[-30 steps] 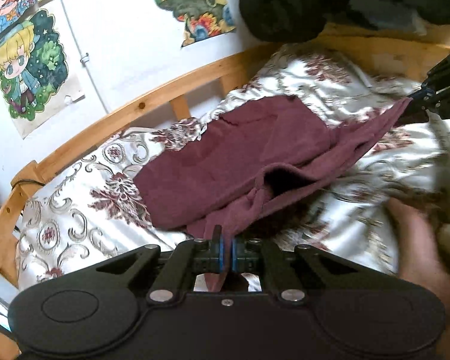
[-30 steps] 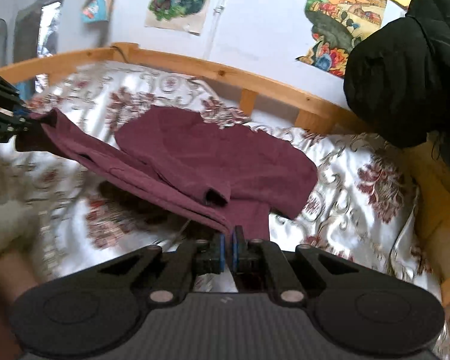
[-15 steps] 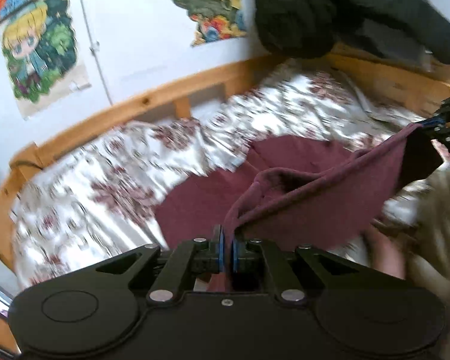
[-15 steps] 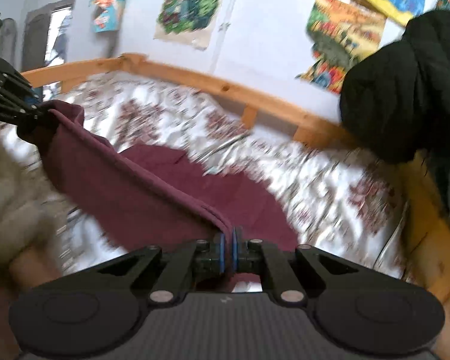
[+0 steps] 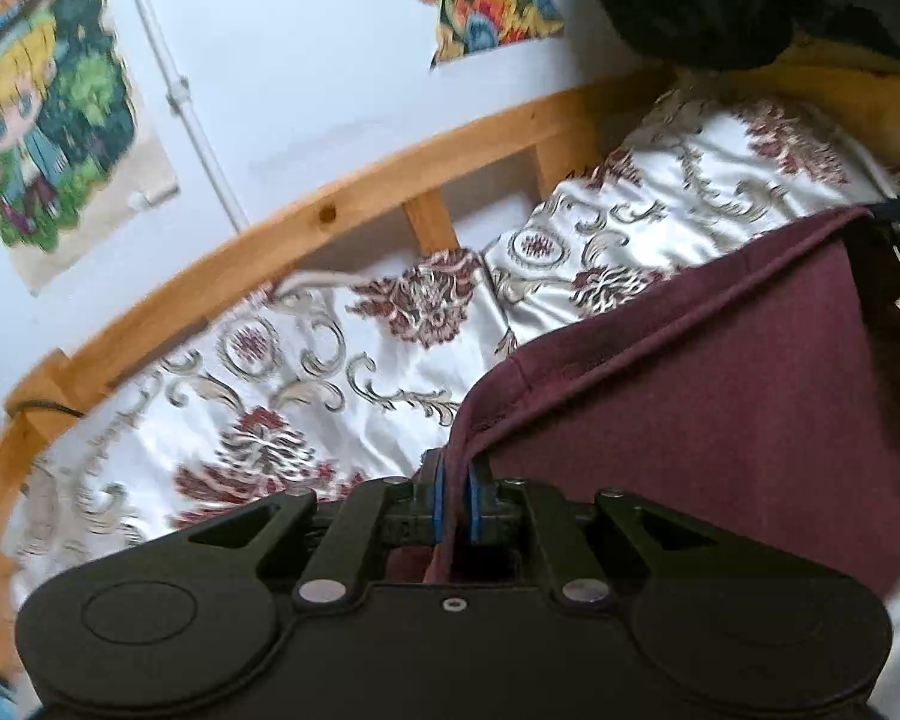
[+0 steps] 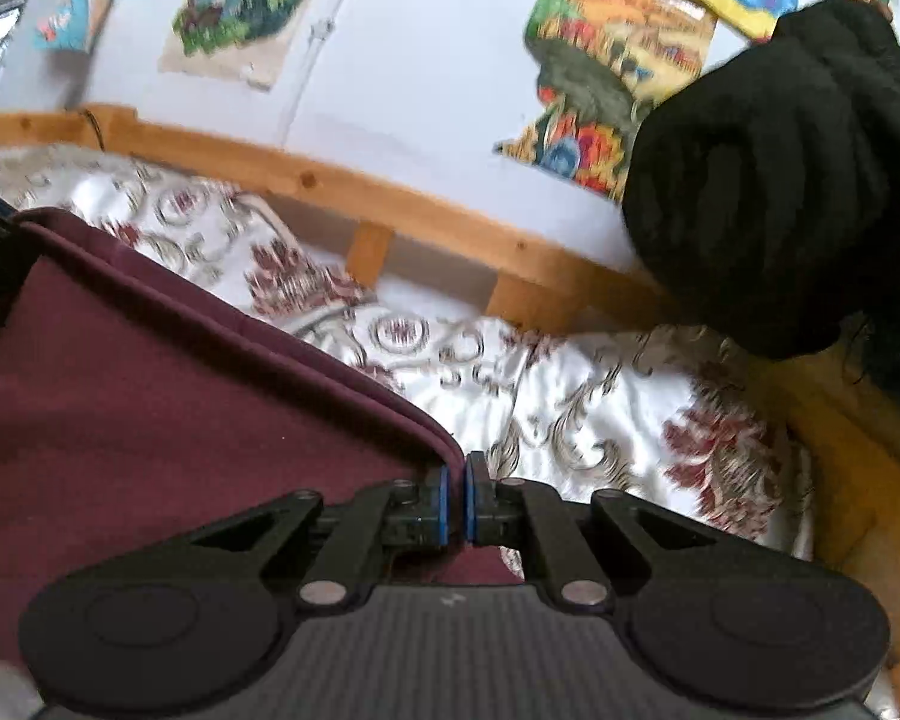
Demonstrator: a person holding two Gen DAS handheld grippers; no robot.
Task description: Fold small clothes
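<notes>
**Item: maroon garment, held taut at two corners, fold in progress**

Location. You hold the maroon garment (image 5: 720,396) stretched in the air between your two grippers, above the bed (image 5: 306,372) with its floral satin cover. Its top hem runs as a straight, tight line from one gripper to the other; the body of the cloth hangs below it. How much of the lower part rests on the bed cannot be told.

Left gripper (image 5: 455,501). Jaws narrow, pinching one hem corner between the blue pads. A slight gap shows beside the cloth, so the pinch may be light.

Right gripper (image 6: 455,498). Jaws nearly closed, clamped on the opposite hem corner. It also shows at the far right edge of the left wrist view, at the cloth's other end.

Surroundings. Wooden bed rail (image 5: 330,222) behind; dark bundle of clothing (image 6: 774,180) at the bed's right end; posters on the wall.

Step in hand, as judged. The carry-over of a fold: the gripped edge is lifted and ready to be laid.

Next move calls for. Keep both corners level and the hem taut, bring them down together onto the bed so the edges align, and only then let go. Watch the left pinch for slipping.
</notes>
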